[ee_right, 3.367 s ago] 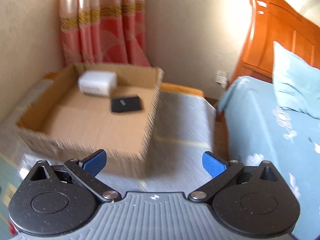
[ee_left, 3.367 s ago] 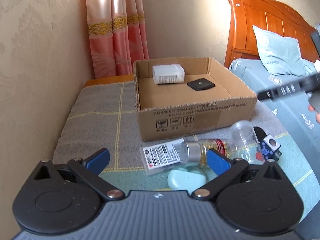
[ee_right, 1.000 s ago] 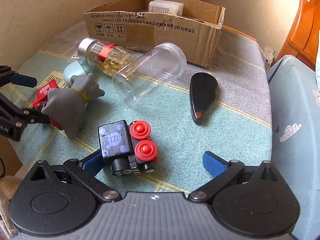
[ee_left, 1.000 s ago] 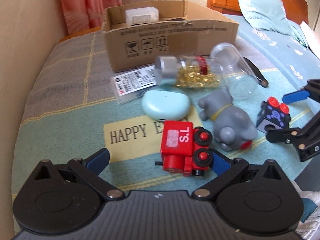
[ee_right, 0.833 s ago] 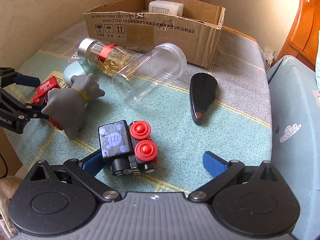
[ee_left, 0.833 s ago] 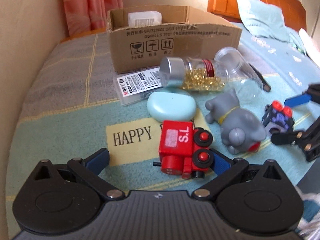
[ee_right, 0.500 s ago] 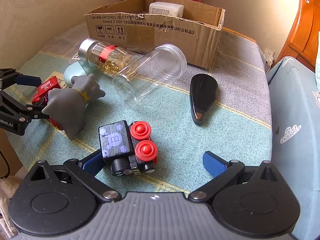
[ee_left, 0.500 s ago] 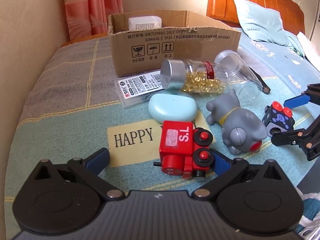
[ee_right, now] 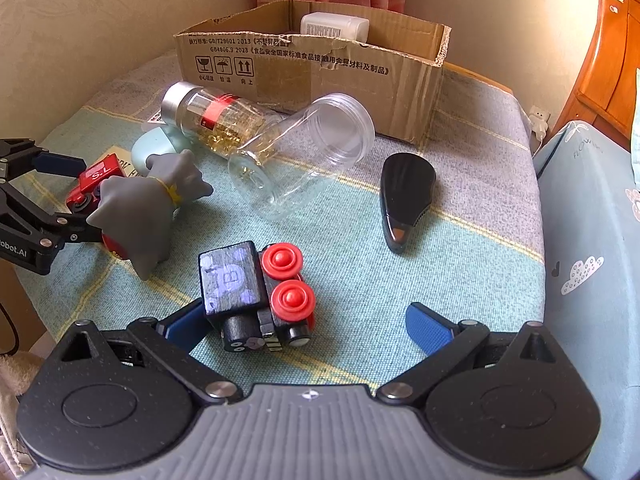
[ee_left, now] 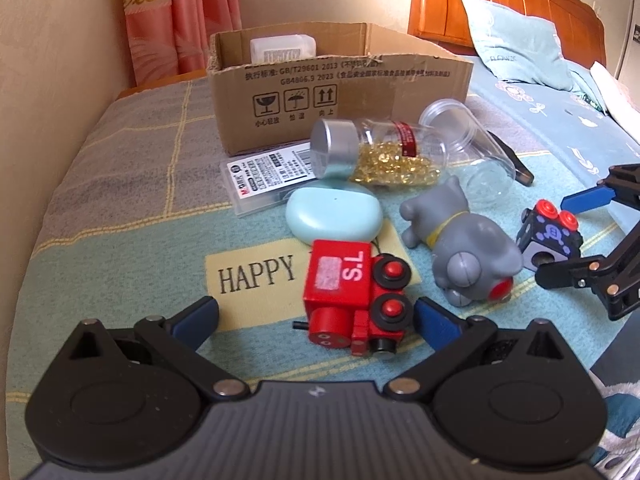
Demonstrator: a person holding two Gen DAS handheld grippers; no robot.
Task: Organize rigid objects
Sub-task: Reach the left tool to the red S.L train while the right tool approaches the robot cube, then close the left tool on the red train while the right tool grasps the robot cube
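While both tools stand spread wide above a cloth-covered table [ee_left: 120, 184], nothing is grasped in either. The left gripper [ee_left: 314, 312] has its blue pads on either side of a red toy train [ee_left: 352, 292] marked "S.L", which lies on the cloth over a yellow patch reading "HAPPY" [ee_left: 256, 272]; the right-hand pad sits just beside the train's wheels, the left-hand pad stands apart from it. The right gripper [ee_right: 304, 324], likewise released, frames a black toy train [ee_right: 256, 292] with red wheels, its left pad close against the toy's body and its right pad well clear.

Between the two trains lies a grey cat figure [ee_left: 460, 244] on its side. Behind it rest a pale mint oval case [ee_left: 332, 216], a flat clear box with a printed label [ee_left: 268, 176], a silver-capped bottle of golden capsules [ee_left: 376, 152] and an empty clear jar [ee_right: 308, 152], both on their sides and touching. A black teardrop-shaped object [ee_right: 404, 196] lies apart to the right of the jar.

At the back of the table an open cardboard box [ee_left: 340, 92] holds a white container [ee_left: 284, 50] against its far wall. A bed with a wooden headboard [ee_left: 500, 4] stands beside the table.
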